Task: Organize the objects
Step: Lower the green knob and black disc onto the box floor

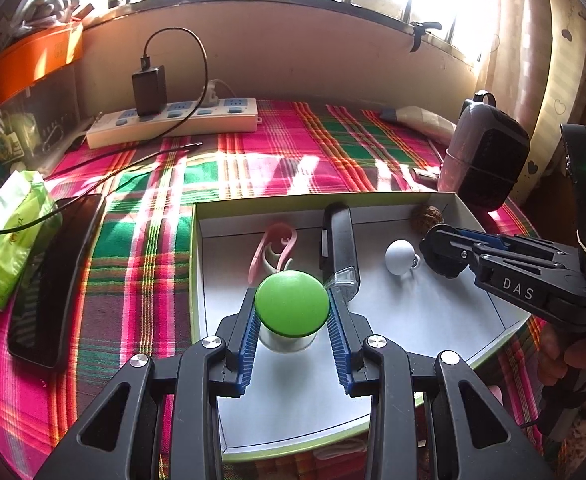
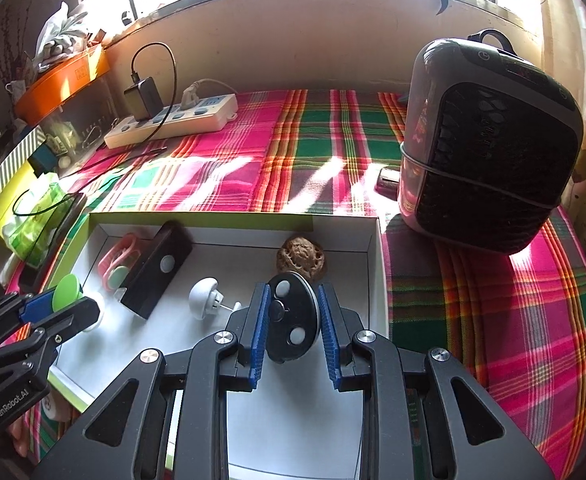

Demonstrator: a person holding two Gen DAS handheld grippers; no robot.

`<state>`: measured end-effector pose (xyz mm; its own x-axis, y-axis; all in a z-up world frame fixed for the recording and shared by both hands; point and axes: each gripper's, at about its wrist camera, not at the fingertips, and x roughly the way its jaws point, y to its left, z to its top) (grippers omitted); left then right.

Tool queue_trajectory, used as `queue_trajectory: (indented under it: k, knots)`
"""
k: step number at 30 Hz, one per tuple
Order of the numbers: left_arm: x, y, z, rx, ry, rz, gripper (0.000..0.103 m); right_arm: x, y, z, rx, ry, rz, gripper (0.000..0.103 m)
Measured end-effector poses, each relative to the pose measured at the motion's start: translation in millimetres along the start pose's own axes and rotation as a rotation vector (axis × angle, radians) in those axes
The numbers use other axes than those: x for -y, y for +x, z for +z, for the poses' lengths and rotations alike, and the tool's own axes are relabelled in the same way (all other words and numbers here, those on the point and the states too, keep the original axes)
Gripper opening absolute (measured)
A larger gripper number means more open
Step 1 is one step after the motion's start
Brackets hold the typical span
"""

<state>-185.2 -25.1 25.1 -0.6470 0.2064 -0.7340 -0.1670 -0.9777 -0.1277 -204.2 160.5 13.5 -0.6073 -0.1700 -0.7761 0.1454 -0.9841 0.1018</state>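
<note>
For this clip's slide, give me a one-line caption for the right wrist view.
Right gripper clamps a black disc over the white box, beside a walnut and white knob.

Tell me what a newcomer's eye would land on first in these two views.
First, the bright pink-and-green plaid cloth covering the table. Next, the green-capped jar clamped in the left hand-held gripper over the shallow white box, and the black disc pinched in the right hand-held gripper. At the far right stands a bulky black-fronted heater.
</note>
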Motion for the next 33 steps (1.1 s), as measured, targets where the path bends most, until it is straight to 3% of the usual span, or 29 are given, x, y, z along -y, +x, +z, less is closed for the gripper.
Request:
queue_trajectory:
  k: [33]
  knots:
    - [5.0, 14.4, 2.5, -0.014, 0.044, 0.033, 0.031, 1.5, 2.9, 0.6, 0.012, 0.019, 0.012, 0.026]
